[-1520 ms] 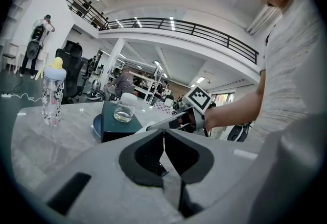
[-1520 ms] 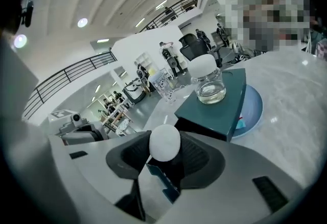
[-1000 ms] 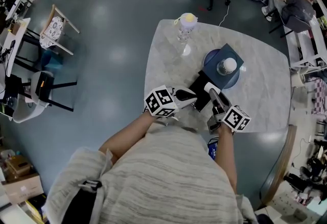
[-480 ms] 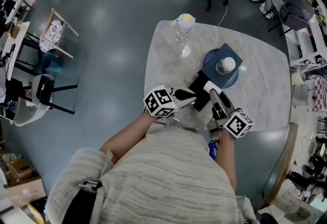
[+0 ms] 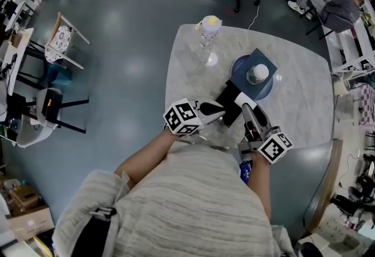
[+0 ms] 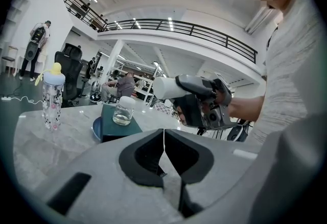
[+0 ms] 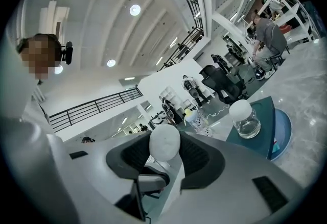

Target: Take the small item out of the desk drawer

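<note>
Left tool [image 5: 220, 110], jaws together, rests at the black drawer [image 5: 230, 95], probably steadying it. Right tool [image 5: 246, 108] grips the small white item [image 7: 164, 142] between wide-set jaws, held just above the drawer. The pale marble surface [image 5: 299, 103] carries a bottle [image 5: 210, 30] and a jar [image 5: 258, 74]; grey office floor [image 5: 129, 45] lies around.

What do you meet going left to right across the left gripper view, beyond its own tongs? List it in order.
Water bottle → glass jar on the teal box → white item in the right tongs → person's forearm.
</note>
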Action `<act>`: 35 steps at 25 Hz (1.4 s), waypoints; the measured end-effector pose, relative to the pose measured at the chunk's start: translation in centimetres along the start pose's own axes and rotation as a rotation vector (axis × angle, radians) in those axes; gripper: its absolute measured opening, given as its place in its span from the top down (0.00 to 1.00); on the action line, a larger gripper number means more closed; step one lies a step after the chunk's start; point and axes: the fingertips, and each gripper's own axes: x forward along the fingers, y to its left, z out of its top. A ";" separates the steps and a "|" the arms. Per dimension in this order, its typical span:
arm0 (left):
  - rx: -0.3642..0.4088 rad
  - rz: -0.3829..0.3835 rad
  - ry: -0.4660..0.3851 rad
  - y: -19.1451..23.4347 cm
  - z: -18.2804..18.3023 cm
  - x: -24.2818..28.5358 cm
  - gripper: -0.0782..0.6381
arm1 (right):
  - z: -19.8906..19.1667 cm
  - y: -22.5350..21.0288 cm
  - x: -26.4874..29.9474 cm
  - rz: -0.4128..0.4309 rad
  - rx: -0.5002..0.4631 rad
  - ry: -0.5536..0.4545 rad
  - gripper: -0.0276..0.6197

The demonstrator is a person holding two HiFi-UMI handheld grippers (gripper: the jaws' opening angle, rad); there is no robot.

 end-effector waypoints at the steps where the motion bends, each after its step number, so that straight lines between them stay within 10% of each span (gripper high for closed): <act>1: 0.001 0.000 0.000 0.0 0.0 0.0 0.87 | 0.1 0.1 0.0 0.003 -0.005 -0.003 0.70; 35: 0.008 -0.019 0.013 -1.0 -0.3 0.8 0.87 | 0.4 1.6 -0.7 0.053 -0.060 0.018 0.70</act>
